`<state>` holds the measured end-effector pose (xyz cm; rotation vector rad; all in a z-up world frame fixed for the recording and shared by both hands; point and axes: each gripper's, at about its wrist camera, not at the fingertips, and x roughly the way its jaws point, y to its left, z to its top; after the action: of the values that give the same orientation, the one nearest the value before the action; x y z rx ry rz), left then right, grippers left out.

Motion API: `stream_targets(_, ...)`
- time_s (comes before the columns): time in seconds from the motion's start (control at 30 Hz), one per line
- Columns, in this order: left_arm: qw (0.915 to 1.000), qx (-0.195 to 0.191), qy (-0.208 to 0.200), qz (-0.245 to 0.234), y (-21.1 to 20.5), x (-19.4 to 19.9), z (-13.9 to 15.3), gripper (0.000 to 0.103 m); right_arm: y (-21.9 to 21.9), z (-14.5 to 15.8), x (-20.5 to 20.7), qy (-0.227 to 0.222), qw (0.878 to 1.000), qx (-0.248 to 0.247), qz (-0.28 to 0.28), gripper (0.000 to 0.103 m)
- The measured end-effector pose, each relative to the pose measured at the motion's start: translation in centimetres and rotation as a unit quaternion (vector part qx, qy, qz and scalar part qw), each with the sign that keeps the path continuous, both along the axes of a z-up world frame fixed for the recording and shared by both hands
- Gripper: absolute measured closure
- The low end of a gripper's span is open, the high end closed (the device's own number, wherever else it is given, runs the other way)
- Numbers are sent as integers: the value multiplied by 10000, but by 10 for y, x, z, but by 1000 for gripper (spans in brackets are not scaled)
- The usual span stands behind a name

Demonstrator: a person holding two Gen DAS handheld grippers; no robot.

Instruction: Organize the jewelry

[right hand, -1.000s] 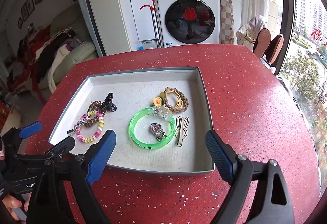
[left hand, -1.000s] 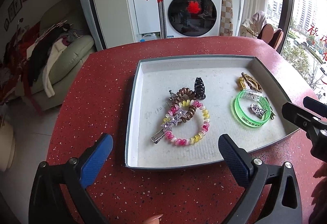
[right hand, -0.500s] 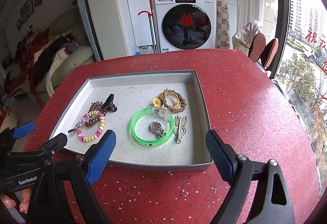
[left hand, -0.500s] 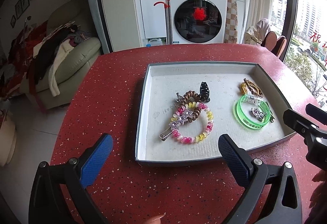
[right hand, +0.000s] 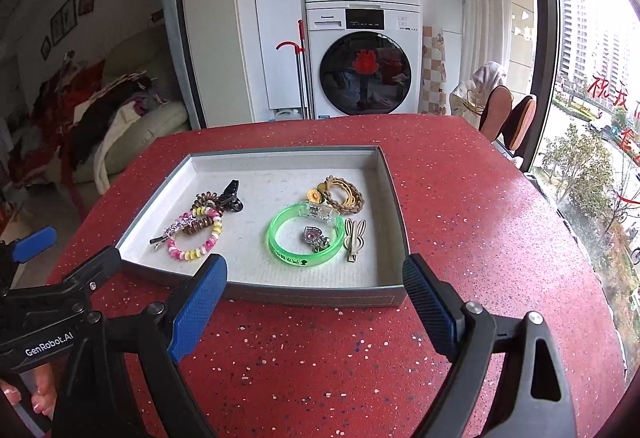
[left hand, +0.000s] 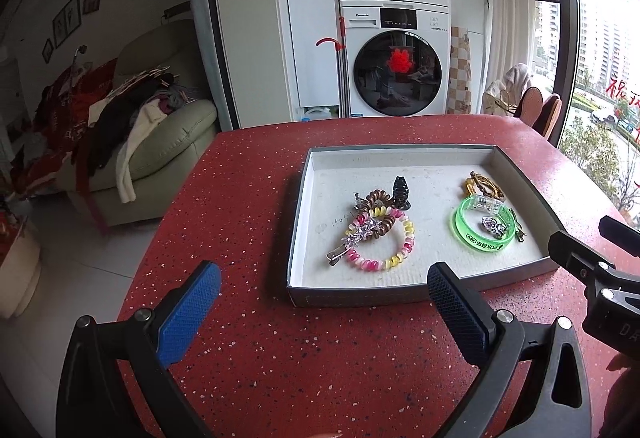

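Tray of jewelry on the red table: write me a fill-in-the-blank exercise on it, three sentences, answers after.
1. The heart charm lies inside the ring of the ____ bangle.
2. The rabbit-ear clip lies on the side of the tray nearer the ____ gripper.
3. The jaws of the left gripper stand ____, holding nothing.

Answers: green; right; open

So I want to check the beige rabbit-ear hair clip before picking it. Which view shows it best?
The right wrist view: the beige rabbit-ear hair clip lies fully visible beside the translucent green bangle. In the left wrist view only a thin sliver shows behind the bangle.
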<state>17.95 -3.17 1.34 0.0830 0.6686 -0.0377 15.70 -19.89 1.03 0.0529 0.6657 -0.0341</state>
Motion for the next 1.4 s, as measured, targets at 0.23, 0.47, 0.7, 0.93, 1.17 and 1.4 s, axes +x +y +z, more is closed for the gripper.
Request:
stream_targets(0.23,9998,-64,-109,137,5,-19,-4,0,1,-3,-19,-69,9999,13,-97,12)
stream_targets(0.47,9996,-115,-82,225,7,-30,-8,0,-1,-5,-29,-66,9997,66,-206,12)
stream_targets(0.7,9996,-82,-35,280,9,-35,-8,0,2,-5,-34,-81,9996,-37,-268,12)
stream_targets(0.93,9995,-64,-2,299,10,-38,-9,0,5,-3,-37,-113,9996,-82,-254,12)
stream_targets(1.17,9997,-16,-15,241,9,-40,-8,0,6,-2,-38,-124,9996,-99,-248,12)
stream_targets(1.4,9997,-9,-3,248,9,-41,-7,0,6,-2,-39,-123,9996,-107,-248,12)
